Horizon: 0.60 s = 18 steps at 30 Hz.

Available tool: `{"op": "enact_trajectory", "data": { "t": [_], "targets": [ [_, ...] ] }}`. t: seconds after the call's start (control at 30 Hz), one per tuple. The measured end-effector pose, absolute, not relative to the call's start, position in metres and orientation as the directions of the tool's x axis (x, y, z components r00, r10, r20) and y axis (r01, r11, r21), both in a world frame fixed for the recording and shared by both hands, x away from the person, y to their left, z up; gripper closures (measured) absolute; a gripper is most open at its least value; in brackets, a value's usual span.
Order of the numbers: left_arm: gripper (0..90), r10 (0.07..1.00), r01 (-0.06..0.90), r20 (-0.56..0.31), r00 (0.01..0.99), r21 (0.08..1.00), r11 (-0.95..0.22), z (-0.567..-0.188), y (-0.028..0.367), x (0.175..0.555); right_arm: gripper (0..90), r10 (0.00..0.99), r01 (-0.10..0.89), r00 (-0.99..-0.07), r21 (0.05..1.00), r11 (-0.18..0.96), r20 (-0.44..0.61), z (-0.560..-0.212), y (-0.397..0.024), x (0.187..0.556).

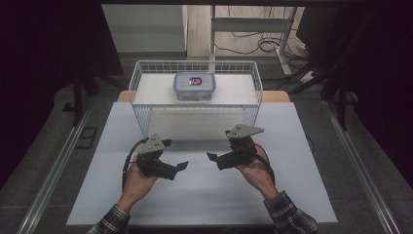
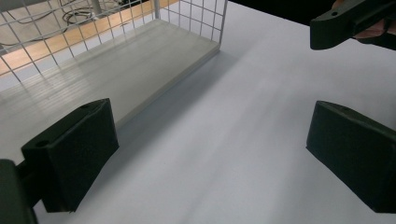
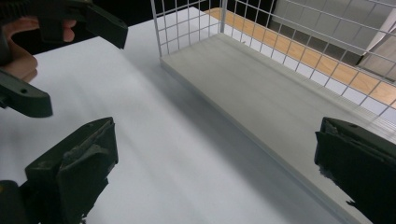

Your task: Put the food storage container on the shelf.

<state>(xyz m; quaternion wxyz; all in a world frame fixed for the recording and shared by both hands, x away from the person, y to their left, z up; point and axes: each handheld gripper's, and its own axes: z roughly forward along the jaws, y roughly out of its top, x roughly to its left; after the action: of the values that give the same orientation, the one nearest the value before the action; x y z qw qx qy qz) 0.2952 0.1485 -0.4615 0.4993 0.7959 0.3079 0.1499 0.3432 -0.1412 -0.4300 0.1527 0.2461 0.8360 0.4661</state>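
A white wire basket (image 1: 141,73) stands at the back of the white table top (image 1: 204,195). Inside it, near the far wall, sits a clear lidded food container (image 1: 195,86) with something red and dark in it. My left gripper (image 1: 175,155) hovers in front of the basket's left half, jaws wide apart and empty. My right gripper (image 1: 219,145) faces it from the right, also open and empty. In the left gripper view, my left gripper (image 2: 210,154) looks past the basket's corner (image 2: 219,28). The right gripper (image 3: 215,172) looks along the basket's front edge (image 3: 243,126).
Beyond the table are a white desk frame (image 1: 253,24) and floor cables (image 1: 265,44). Dark screens close in both sides. Metal rails (image 1: 53,165) run along the floor beside the table. The other gripper's jaw (image 2: 345,23) shows at the left gripper view's top right.
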Motion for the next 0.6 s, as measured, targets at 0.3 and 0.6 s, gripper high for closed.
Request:
{"op": "enact_trajectory", "data": {
  "t": [0.3,0.6],
  "targets": [
    [1.2,0.649,0.345,-0.065,0.758,0.884,-0.315,-0.465,0.153,0.281,0.0,0.555,0.275,-0.832,0.854,0.441,-0.019,-0.434,-0.147,0.331],
    [1.2,0.653,0.346,-0.044,0.756,0.874,-0.342,-0.475,0.151,0.265,0.0,0.571,0.279,-0.821,0.859,0.428,-0.018,-0.439,-0.149,0.317]
  ]
}}
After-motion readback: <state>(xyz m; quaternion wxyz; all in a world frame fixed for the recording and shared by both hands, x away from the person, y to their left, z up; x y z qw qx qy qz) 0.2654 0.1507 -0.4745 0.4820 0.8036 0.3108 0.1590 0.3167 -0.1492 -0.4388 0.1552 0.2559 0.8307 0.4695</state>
